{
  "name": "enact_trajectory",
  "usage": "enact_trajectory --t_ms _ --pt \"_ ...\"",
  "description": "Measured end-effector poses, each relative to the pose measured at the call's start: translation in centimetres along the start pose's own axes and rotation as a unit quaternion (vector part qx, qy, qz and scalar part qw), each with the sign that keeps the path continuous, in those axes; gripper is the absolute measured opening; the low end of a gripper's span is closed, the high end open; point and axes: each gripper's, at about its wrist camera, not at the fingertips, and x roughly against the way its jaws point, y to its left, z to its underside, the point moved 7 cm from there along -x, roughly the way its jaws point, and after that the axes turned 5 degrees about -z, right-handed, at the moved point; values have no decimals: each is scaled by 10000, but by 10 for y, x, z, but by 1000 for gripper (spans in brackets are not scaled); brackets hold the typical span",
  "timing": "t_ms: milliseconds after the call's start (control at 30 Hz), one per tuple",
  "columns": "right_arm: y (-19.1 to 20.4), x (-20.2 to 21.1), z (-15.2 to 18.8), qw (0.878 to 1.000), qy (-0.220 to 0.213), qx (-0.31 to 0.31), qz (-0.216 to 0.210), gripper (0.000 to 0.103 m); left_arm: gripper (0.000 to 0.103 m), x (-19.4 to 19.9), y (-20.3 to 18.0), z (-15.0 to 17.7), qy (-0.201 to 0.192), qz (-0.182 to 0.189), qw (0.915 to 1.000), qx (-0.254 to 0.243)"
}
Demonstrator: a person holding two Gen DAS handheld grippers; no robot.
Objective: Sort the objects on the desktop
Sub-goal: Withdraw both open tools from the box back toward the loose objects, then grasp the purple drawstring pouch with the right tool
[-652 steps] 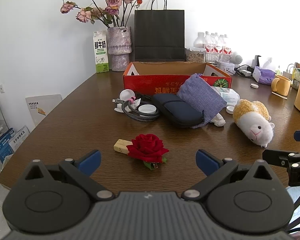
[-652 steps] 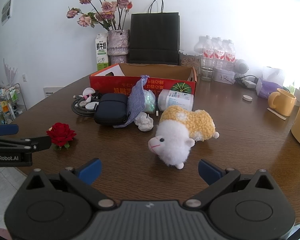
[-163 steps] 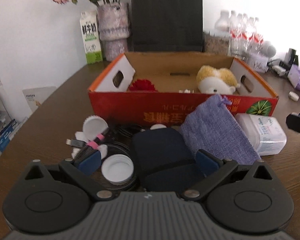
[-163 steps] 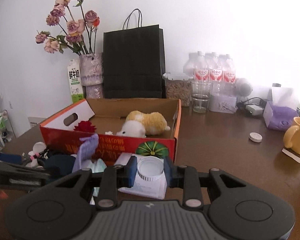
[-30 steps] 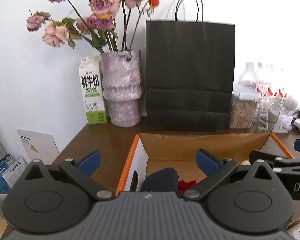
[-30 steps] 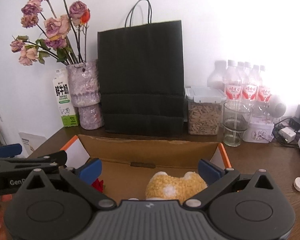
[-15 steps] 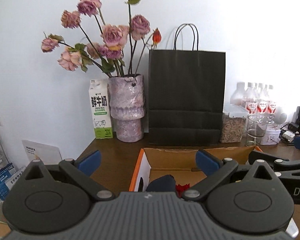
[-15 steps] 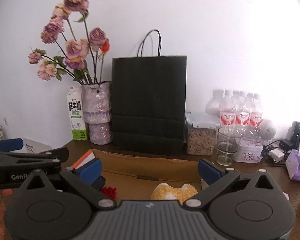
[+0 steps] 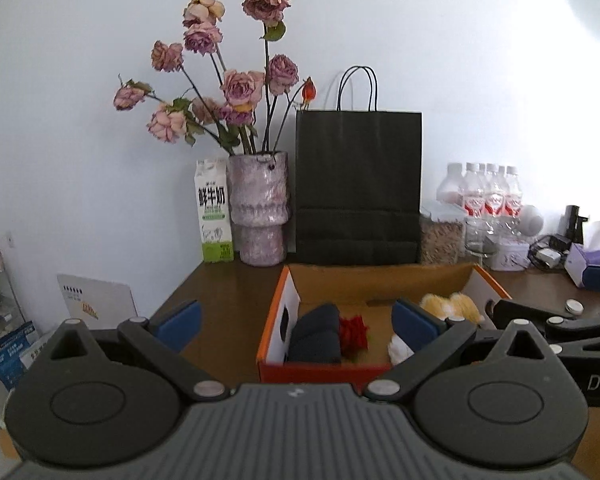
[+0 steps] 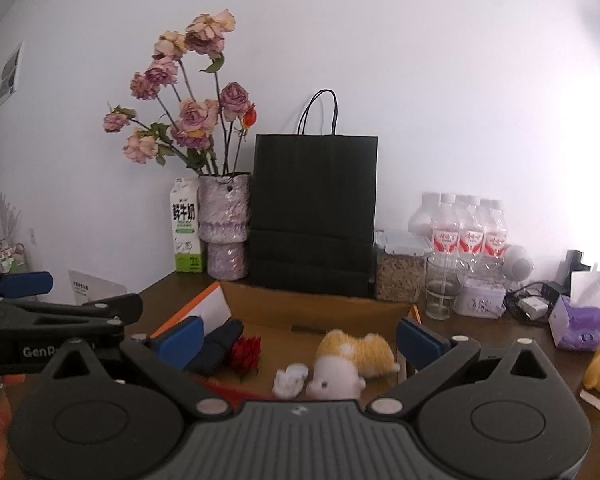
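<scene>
Desktop objects look largely sorted — both grippers, left gripper (image 9: pixel 296 322) and right gripper (image 10: pixel 300 340), hover with fingers spread and empty, while beyond them the cardboard box (image 9: pixel 288 322) on the tabletop (image 9: pixel 236 292) holds a dark pouch (image 9: pixel 316 336), red rose (image 9: pixel 353 331) and plush sheep (image 10: pixel 352 360) — anything left lies out of view.

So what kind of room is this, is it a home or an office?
Most likely a home or a small office break area, on a brown wooden table against a white wall. A vase of dried roses, a milk carton and a pack of water bottles suggest that.
</scene>
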Motion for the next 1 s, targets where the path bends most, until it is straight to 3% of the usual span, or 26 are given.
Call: enact_trajectory --t_ms 333,700,1000 --pt "9 38 53 9997 252 12 -78 103 103 33 0 54 105 65 9999 50" --pt "20 53 109 9976 637 38 -286 103 103 49 3 110 517 -28 9986 -66" --pt "29 45 123 9960 809 104 -371 103 103 41 8 116 626 -13 9979 -147"
